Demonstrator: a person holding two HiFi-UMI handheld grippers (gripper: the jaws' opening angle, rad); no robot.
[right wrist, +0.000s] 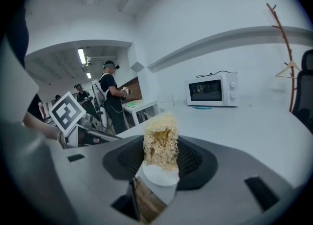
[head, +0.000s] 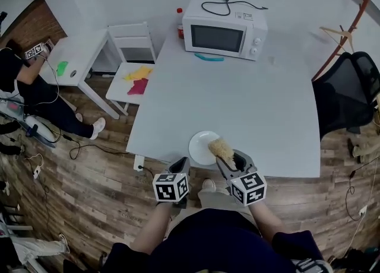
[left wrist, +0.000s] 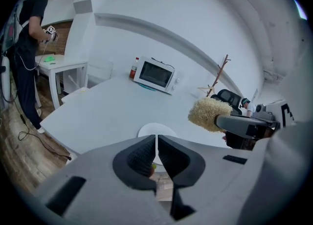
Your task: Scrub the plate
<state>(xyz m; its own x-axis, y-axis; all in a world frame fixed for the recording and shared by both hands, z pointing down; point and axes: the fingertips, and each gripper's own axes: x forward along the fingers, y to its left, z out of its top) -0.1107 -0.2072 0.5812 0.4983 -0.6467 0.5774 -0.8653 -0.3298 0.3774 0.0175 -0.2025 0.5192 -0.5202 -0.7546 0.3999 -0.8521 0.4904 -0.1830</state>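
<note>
A round white plate (head: 202, 148) lies near the front edge of the pale table (head: 249, 105). My right gripper (head: 229, 158) is shut on a straw-coloured fibrous scrubber (head: 220, 146), which hangs over the plate's right part. In the right gripper view the scrubber (right wrist: 160, 143) stands between the jaws with the plate (right wrist: 157, 176) below it. My left gripper (head: 179, 169) is shut and holds nothing, just off the table's front edge to the left of the plate. In the left gripper view the plate (left wrist: 155, 130) shows past the closed jaws, with the scrubber (left wrist: 209, 113) to the right.
A white microwave (head: 224, 27) stands at the table's far side with a red bottle (head: 179, 24) beside it. A white chair (head: 134, 76) with yellow and pink cloths is at the left. A person (head: 24, 85) sits by a small table. A black office chair (head: 350, 94) stands at the right.
</note>
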